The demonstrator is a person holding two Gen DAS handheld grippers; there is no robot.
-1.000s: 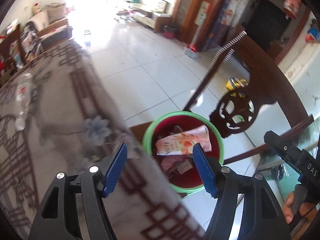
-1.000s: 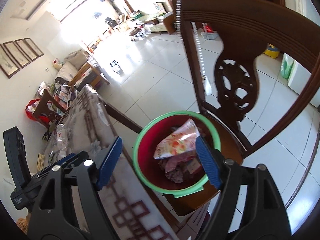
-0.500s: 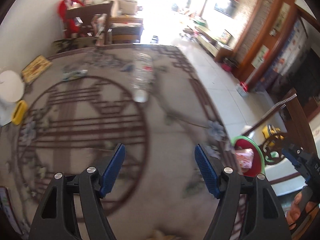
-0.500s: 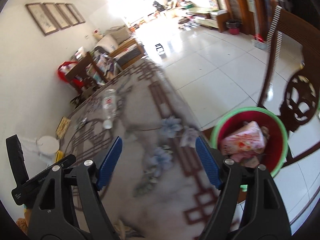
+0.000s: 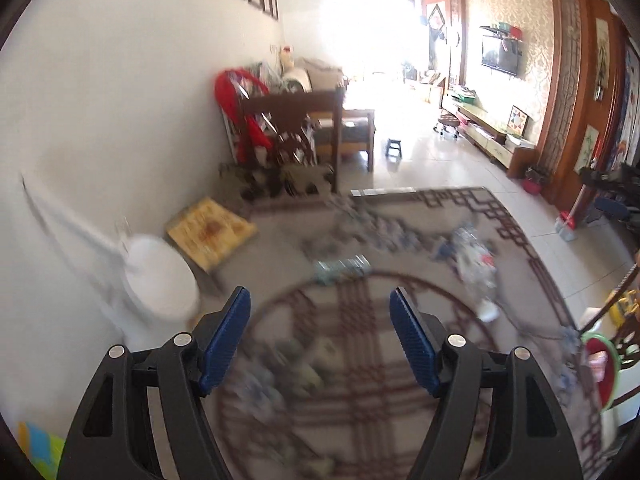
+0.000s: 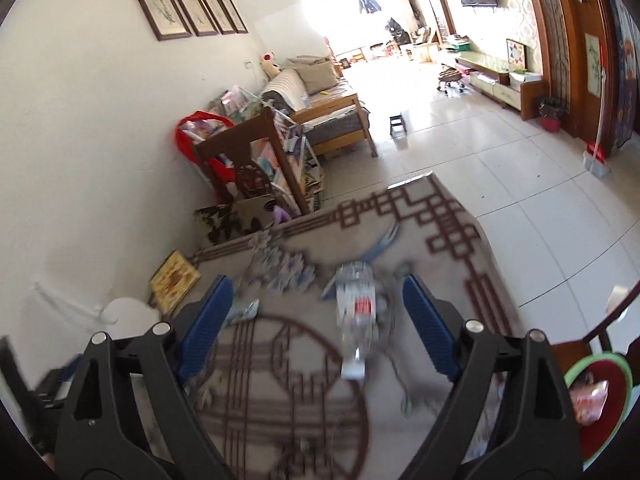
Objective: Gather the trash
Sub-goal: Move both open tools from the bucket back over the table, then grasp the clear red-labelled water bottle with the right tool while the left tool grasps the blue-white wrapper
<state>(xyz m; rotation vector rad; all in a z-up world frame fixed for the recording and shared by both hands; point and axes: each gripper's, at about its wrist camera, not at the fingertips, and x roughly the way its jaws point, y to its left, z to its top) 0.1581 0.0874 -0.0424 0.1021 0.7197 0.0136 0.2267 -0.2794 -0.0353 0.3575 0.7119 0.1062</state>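
Both grippers over the patterned tablecloth, jaws spread, nothing held.

Right gripper (image 6: pixel 316 328) frames a clear plastic bottle (image 6: pixel 355 320) lying on the tablecloth (image 6: pixel 280 400), cap end toward the camera, label red. Left gripper (image 5: pixel 318 332) faces a small teal wrapper (image 5: pixel 342 269) farther out; same bottle (image 5: pixel 478 268) off to its right. Green-rimmed red bin (image 6: pixel 600 396) with a snack bag sits past the table's right edge. Views blurred.

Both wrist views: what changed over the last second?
Both tools swung from the green-rimmed red bin back over the patterned table. Right tool now frames the clear plastic bottle; left tool faces a small wrapper. Unchanged: both open, empty; bin holds trash.
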